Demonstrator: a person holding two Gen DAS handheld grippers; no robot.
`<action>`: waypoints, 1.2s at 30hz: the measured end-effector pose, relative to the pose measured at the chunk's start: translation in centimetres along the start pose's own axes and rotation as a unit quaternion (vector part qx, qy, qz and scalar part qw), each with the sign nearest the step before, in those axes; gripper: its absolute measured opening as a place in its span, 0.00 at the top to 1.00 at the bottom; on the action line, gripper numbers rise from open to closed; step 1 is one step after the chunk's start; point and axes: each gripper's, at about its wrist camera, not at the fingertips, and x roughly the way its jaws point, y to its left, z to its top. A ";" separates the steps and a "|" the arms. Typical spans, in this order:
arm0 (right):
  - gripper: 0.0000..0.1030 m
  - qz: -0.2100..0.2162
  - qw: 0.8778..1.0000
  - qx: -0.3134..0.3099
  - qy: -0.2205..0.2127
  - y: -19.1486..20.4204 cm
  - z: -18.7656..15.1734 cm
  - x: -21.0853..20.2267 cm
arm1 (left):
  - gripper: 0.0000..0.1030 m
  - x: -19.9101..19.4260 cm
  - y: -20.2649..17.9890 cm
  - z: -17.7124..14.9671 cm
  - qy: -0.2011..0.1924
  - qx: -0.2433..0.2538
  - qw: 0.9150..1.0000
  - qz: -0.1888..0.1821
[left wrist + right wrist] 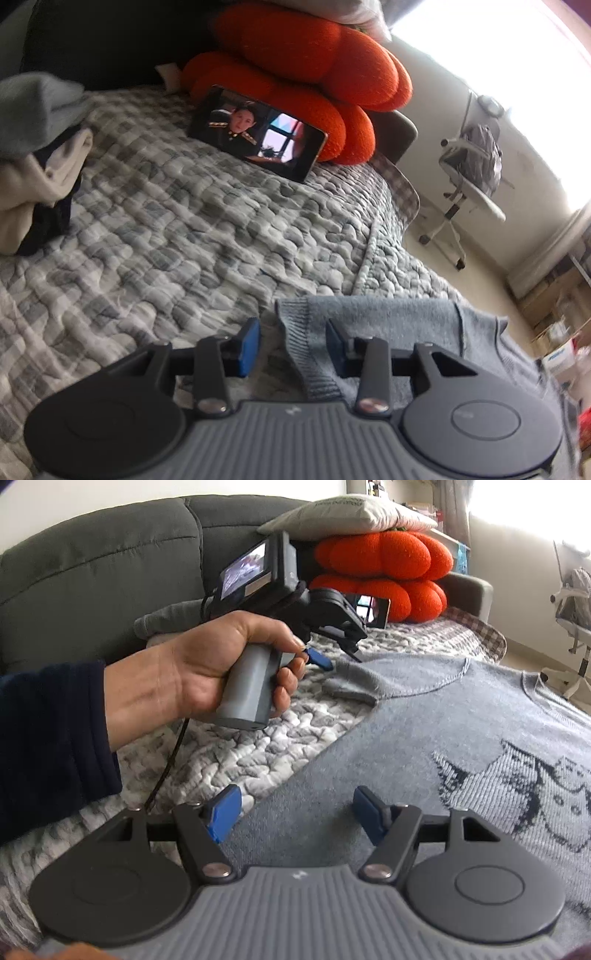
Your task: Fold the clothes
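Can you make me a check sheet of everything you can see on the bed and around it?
Surface: quilted grey checked bedspread, rumpled.
Job's things: blue-grey sweater with a cat picture spread flat; its ribbed sleeve cuff lies between the left tongs, pads not pressing.
Clutter: phone playing a video, propped against orange cushions; heap of other clothes.
Grippers: left tongs open; right tongs open over the sweater's edge, holding nothing.
Cables: black cord hanging from the left handle.
Surroundings: grey sofa back, white office chair, bright window.
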 end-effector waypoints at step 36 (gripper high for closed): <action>0.50 0.067 0.997 0.044 -0.014 -1.1 -1.7 -2.4 | 0.51 -1.5 1.3 -0.5 0.010 -0.038 0.997 -0.060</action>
